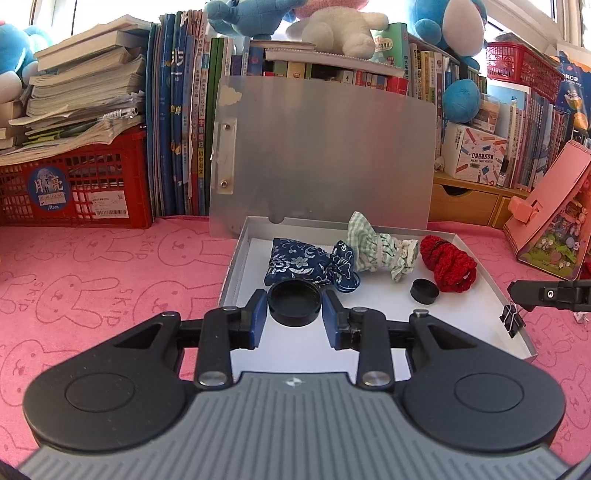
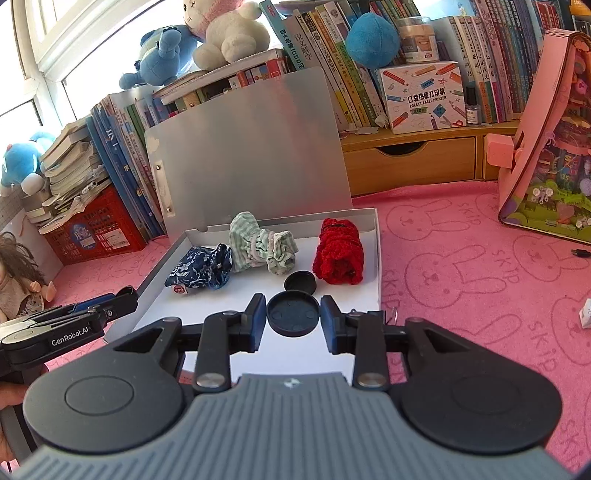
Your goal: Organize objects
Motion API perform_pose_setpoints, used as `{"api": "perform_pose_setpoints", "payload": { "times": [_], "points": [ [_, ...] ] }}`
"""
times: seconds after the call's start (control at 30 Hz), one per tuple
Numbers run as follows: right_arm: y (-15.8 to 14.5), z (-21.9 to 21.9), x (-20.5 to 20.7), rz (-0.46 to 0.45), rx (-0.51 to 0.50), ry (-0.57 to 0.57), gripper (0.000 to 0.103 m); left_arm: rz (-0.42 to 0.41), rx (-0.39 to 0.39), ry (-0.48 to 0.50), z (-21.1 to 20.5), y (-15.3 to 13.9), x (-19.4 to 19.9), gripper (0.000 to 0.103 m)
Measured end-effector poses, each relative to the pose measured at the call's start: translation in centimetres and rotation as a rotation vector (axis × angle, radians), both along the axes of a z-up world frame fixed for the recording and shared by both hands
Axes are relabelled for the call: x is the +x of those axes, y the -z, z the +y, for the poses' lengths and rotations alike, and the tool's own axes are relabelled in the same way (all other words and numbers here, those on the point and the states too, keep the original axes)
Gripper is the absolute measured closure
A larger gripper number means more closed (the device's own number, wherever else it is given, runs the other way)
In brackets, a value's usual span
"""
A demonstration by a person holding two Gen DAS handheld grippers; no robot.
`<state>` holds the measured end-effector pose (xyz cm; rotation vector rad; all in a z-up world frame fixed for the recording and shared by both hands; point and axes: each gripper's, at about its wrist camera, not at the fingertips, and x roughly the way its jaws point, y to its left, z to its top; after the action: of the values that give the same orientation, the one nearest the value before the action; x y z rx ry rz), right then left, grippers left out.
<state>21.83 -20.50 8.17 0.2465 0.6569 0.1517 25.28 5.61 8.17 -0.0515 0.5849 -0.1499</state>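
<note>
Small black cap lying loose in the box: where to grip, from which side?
Pinch the small black cap across its round side wall, coming down from above: it lies flat on the box floor. Put one finger on its open near side; the red knit pouch crowds its far right.

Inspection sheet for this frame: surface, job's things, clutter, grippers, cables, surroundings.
Surface: pink rabbit-print cloth, with a shallow white cardboard tray on it, its lid standing open.
Job's things: in the tray lie a navy floral fabric pouch, a green checked fabric pouch, a red crocheted pouch and a small black round cap.
Clutter: black binder clip at the tray's right rim.
Grippers: left gripper is shut on a rimmed black round dish; right gripper is shut on a flat black round disc.
Cables: nothing seen.
Surroundings: upright books, plush toys, red plastic crate.
</note>
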Motion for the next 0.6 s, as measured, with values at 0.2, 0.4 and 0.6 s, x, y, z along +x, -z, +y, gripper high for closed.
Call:
{"api": "perform_pose_setpoints", "payload": {
  "times": [0.2,0.4,0.6],
  "points": [
    [0.8,0.5,2.8,0.07,-0.019,-0.013,0.066,0.084,-0.008,-0.017,0.2,1.8,3.4,0.065],
    [1.7,1.4,4.9,0.124,-0.069,-0.006,0.066,0.112,0.034,-0.005,-0.7,2.9,6.0,0.065],
    [2.7,2.2,6.5,0.162,-0.128,0.003,0.065,0.144,0.047,-0.028,-1.0,3.9,8.0,0.065]
  ]
}}
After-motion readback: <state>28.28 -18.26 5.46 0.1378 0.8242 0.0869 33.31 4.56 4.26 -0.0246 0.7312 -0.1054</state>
